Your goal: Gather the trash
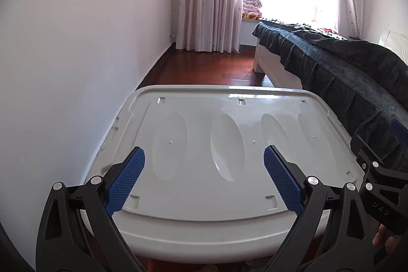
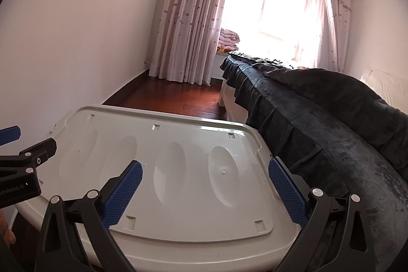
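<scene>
We held the left gripper point(image 1: 204, 165) with its jaws spread wide and nothing between them, above the near edge of a white lid point(image 1: 229, 198). The right gripper point(image 2: 205, 179) was just as wide and just as empty, over the lid's near right corner. The lid's top, with its four oval dents, lay bare; we could see no trash on it or anywhere else. Beside its right edge ran a bed point(image 2: 331, 124) under a dark cover. Beyond the far edge we saw red wood floor point(image 1: 204, 68), then curtains point(image 2: 188, 24) at a bright window.
</scene>
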The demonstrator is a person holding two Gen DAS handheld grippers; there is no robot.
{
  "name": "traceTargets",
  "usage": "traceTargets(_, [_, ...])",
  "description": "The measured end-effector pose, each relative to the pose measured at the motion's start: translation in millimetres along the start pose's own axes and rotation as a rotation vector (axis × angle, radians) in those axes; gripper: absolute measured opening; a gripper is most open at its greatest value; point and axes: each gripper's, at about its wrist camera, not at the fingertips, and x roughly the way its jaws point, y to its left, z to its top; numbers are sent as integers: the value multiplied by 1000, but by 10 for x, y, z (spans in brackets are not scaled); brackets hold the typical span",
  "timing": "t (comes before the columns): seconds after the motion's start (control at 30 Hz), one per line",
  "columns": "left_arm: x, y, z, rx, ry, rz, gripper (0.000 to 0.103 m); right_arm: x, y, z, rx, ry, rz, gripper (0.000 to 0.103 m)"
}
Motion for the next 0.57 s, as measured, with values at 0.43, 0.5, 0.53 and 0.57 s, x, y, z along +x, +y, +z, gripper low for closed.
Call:
traceTargets(0.43, [-5,-116,-14,73,-17,24,92,6,46,-8,-12,4,0,98])
traceTargets(0.5, [16,-105,-15,67,-8,24,92,5,46,-9,-14,3,-1,98])
traceTargets(0.53, [19,-97,-21,62,-2,23,92,1,44,-14,-12,1,-2,98])
traceTargets(0.57, [29,-88,-19,57,3,21,92,1,44,-14,-12,1,-2,98])
